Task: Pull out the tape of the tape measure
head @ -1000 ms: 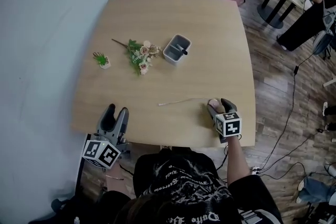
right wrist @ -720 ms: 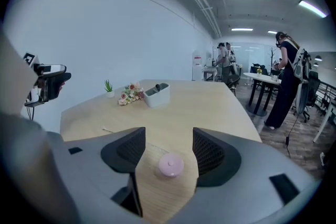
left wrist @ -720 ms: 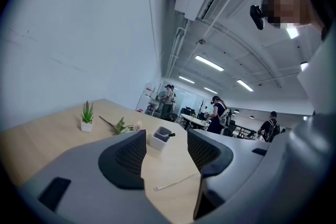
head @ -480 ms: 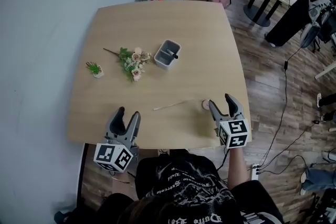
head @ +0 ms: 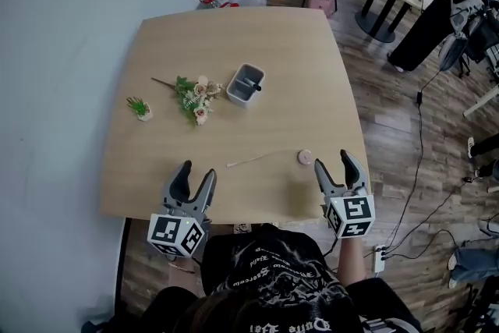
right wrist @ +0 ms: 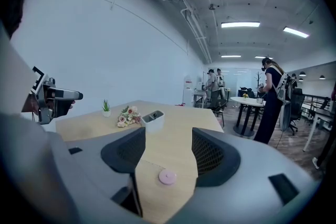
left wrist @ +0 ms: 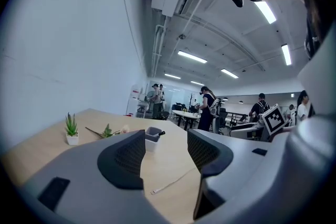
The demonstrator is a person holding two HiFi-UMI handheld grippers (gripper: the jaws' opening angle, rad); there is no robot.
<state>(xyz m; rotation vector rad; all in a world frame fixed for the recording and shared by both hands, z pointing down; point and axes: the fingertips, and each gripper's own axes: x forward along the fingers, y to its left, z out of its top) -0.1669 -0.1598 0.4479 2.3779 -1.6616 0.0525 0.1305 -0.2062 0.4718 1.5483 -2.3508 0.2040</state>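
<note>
A person is standing at the near edge of a wooden tabletop [head: 234, 35], holding a claw in each hand. The left claw [head: 196, 174] is hovering over the near left of the tabletop, its jaws spread wide with nothing between them. The right claw [head: 333, 162] is hovering at the near right, also gaping and empty. The tape measure [head: 304, 157], a small round pink case, is lying just to the far left of the right claw, not touching it. Its thin pale tape [head: 261, 158] is trailing leftward across the wood. Farther off, a flower sprig [head: 196, 96], a tiny potted plant [head: 140, 107] and a grey container [head: 245, 83] are sitting apart. The tape appears to be lying already drawn out. Any further pull would be calling for one claw to pin the case while the other pinches the tape's free end.
</note>
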